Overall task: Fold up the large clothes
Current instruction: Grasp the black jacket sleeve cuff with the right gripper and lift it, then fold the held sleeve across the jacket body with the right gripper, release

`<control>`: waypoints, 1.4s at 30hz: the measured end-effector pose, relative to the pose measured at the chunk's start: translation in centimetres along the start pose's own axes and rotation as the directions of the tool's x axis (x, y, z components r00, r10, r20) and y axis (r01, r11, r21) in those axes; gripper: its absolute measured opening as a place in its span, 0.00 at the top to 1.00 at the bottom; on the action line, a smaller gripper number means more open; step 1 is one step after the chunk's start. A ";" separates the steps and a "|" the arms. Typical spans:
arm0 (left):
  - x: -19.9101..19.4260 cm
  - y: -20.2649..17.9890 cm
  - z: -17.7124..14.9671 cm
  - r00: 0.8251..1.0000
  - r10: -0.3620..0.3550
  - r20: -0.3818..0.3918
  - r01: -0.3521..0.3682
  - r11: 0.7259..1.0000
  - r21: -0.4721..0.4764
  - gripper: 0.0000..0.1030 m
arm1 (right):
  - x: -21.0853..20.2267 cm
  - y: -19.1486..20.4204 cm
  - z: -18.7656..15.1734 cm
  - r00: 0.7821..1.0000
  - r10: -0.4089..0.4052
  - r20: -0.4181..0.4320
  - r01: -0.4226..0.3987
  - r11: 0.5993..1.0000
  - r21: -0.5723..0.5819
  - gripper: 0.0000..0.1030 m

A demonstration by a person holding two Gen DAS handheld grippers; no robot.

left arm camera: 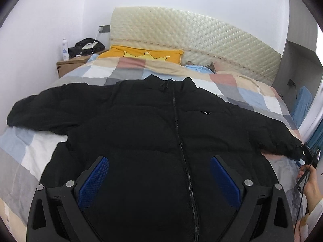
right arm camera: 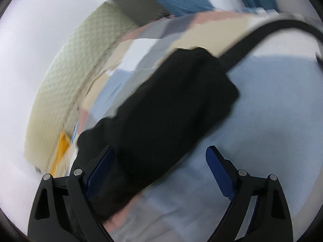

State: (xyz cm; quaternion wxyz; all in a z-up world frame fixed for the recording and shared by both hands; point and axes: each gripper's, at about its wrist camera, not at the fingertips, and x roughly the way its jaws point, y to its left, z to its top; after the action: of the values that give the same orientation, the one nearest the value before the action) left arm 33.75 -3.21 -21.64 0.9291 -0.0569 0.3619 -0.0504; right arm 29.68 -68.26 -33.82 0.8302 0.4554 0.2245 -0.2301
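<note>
Lying flat on the bed is a big black puffy jacket (left arm camera: 153, 121), seen from the left wrist camera. It is face up and zipped all the way to the collar. The collar points to the cream padded headboard (left arm camera: 193, 46). A tiny white label sits on the chest. Both sleeves are spread out to the sides. One sleeve tip reaches near the bed's edge on the left of the picture. The other reaches the bed's edge on the right of the picture, where a person's hand (left arm camera: 308, 183) holds a dark tool with a cable. The left gripper (left arm camera: 159, 162) hangs over the bottom part of the jacket. Its two blue pads are far apart and nothing is pinched between them. The checked quilt (left arm camera: 129, 68) shows bare past the collar, and a yellow pillow (left arm camera: 141, 54) lies by the headboard. A small wooden table (left arm camera: 70, 64) stands beside the bed, by the white wall.

Now the right wrist camera. This picture is blurry and tilted. One black sleeve (right arm camera: 171, 109) lies across the quilt (right arm camera: 141, 56), slanting from low left up to the right. Its end sits near the quilt's edge. The right gripper (right arm camera: 160, 157) is open wide. Its left pad is over the sleeve and its other pad is over pale blue cloth. The pads squeeze nothing. A black strap (right arm camera: 252, 42) runs up from the sleeve end.
</note>
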 end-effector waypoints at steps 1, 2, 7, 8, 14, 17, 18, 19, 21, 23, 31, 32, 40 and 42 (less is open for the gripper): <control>0.1 -0.1 -0.1 1.000 0.000 0.006 0.000 1.000 0.002 0.02 | 0.6 -0.4 0.3 1.000 -0.003 -0.005 0.003 1.000 0.013 0.11; 0.2 -0.3 0.0 1.000 0.007 0.014 -0.007 1.000 0.008 0.02 | 1.2 -0.8 0.6 1.000 0.002 0.004 -0.002 1.000 0.023 0.11; 0.4 -0.9 0.0 0.997 0.039 0.064 -0.042 0.998 0.036 0.02 | 3.1 -0.4 1.5 0.997 0.025 0.077 -0.023 1.000 -0.021 0.10; 0.5 -1.0 0.0 0.997 0.038 0.065 -0.040 0.999 0.034 0.02 | 3.3 -0.4 1.5 0.996 0.015 0.089 -0.012 0.999 -0.035 0.10; 2.1 -0.8 0.0 0.998 0.040 0.038 -0.041 0.999 0.029 0.02 | 3.8 -0.1 2.4 0.992 0.014 0.126 -0.008 0.998 -0.055 0.17; 3.0 -0.6 0.0 0.999 0.051 0.006 -0.051 0.998 0.026 0.02 | 3.3 0.0 2.7 0.987 0.005 0.159 0.003 0.999 -0.047 0.60; 3.1 -0.6 0.1 0.998 0.056 0.002 -0.056 0.998 0.026 0.02 | 2.9 -0.1 2.7 0.986 0.012 0.164 -0.007 0.999 -0.033 0.70; 3.0 -0.6 0.0 0.997 0.081 0.005 -0.081 0.996 0.030 0.02 | 2.6 -0.1 2.6 0.986 0.014 0.169 -0.010 1.000 -0.025 0.75; 2.7 -0.7 0.0 0.991 0.130 0.005 -0.130 0.991 0.038 0.02 | 1.8 0.3 2.5 0.981 0.033 0.189 -0.032 0.999 -0.009 0.88; 2.2 -0.6 0.5 0.991 0.131 -0.024 -0.130 0.991 0.034 0.02 | 1.3 1.3 2.7 0.978 0.027 0.206 -0.023 0.999 -0.023 0.91; -1.3 1.5 3.2 0.988 0.150 0.043 -0.152 0.987 0.044 0.02 | -2.8 7.0 3.4 0.957 0.036 0.288 -0.005 0.994 -0.108 0.92; -1.5 1.8 3.4 0.987 0.151 0.049 -0.153 0.988 0.036 0.02 | -3.6 8.2 3.4 0.952 0.034 0.304 0.007 0.991 -0.133 0.92; -3.6 4.0 4.2 0.981 0.186 0.055 -0.188 0.982 0.032 0.02 | -8.7 16.0 2.0 0.933 0.115 0.342 -0.042 0.976 -0.214 0.92; -4.6 5.0 4.5 0.974 0.207 0.089 -0.207 0.978 0.001 0.02 | -9.7 19.0 1.7 0.938 0.121 0.325 -0.043 0.970 -0.237 0.92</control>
State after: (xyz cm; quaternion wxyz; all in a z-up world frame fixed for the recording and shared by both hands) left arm 33.71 2.62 -15.99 0.9447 -0.0163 0.3241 0.0474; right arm 33.41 -58.88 -14.94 0.9117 0.3205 0.0847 -0.2427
